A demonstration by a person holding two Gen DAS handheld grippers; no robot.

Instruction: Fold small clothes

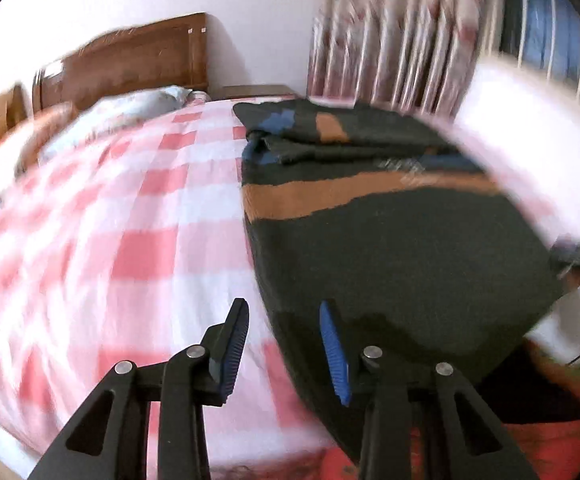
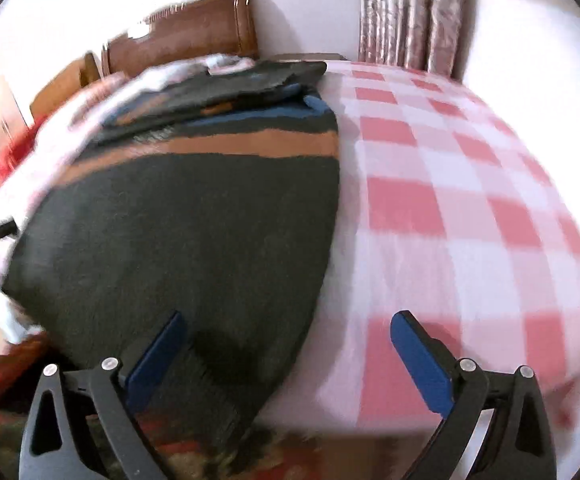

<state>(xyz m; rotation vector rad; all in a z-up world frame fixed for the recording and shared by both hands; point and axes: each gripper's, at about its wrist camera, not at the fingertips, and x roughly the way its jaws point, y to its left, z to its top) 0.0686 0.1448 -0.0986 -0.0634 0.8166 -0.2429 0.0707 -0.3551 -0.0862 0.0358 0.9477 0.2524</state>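
The dark striped sweater (image 1: 389,240) lies on the checked bedspread (image 1: 130,220), ahead of both tongs. The left gripper (image 1: 286,344) gapes empty at its left edge; the right gripper (image 2: 290,344) spreads wide, empty, over its right edge.

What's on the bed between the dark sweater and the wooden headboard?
In the left wrist view, bare pink checked sheet, then pale bedding, lies between the dark sweater and the wooden headboard.
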